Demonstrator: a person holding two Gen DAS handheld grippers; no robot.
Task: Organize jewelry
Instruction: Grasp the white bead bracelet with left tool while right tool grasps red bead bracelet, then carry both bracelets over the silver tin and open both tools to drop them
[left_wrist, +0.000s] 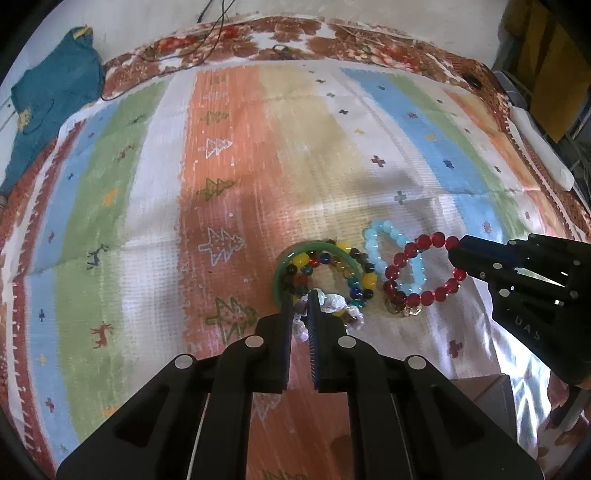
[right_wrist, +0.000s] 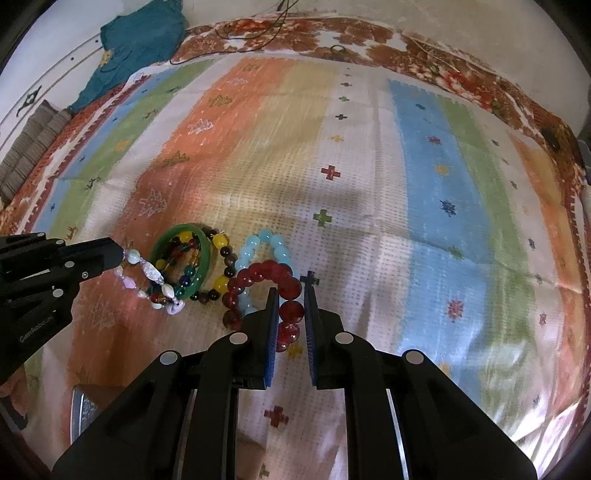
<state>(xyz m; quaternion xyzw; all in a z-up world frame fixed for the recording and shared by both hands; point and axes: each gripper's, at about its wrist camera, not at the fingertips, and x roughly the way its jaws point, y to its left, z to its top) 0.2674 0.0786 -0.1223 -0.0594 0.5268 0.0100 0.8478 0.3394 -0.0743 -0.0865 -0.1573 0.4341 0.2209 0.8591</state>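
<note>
Left gripper clamped on the pale shell-bead bracelet, right gripper clamped on the red bead bracelet. Only the right wrist view shows the shell strand's full length. The green bangle, multicolour beads and light-blue bracelet sit clustered between both; the striped cloth beyond is open up to the brown floral border.

Matte black tool bodies, silver round screws (blue pads), faint, perhaps embossed lettering.
</note>
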